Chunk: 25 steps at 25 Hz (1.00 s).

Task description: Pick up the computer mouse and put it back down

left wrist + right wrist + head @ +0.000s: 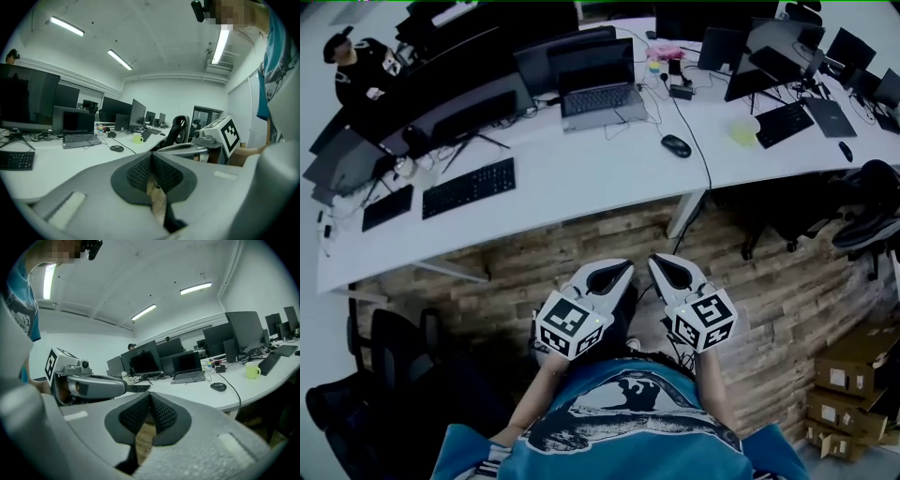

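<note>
Head view is showing left gripper (pixel 617 274) and right gripper (pixel 664 270) hanging closed, empty, short of the computer mouse (pixel 676 145); approach and jaw-opening seem next

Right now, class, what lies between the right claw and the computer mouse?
In the head view: wooden floor, a desk leg, then bare white desktop before the mouse.

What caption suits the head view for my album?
Left gripper and right gripper, both shut, held short of the desk with the mouse.
</note>
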Motion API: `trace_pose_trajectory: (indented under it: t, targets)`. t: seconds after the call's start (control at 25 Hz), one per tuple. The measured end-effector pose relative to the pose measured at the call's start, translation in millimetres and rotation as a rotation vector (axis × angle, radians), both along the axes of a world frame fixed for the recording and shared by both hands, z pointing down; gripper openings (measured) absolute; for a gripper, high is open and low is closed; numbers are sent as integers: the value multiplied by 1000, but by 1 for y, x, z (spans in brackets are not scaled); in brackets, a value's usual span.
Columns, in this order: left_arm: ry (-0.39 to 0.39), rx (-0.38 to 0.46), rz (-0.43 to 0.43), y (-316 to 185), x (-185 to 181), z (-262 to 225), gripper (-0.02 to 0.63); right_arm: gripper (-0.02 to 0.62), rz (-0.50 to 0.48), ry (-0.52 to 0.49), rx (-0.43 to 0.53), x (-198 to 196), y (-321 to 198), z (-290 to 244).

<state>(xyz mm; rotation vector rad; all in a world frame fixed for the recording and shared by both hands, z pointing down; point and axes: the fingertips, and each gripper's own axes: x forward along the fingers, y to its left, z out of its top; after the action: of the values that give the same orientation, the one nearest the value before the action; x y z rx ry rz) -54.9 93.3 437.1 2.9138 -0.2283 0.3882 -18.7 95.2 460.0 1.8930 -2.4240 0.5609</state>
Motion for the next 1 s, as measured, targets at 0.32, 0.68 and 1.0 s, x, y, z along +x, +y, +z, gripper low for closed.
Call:
trace_pose_trajectory:
  t: [0.32, 0.68, 1.0]
  targets:
    - [-2, -14, 31, -99, 57, -8, 15, 2, 48, 10, -23, 61, -91, -9]
    - [3, -41, 60, -196, 110, -5, 15, 3, 115, 10, -69, 120, -176, -6]
    - [18, -53, 87, -238, 141, -2, 15, 3, 165, 22, -97, 150, -202, -2]
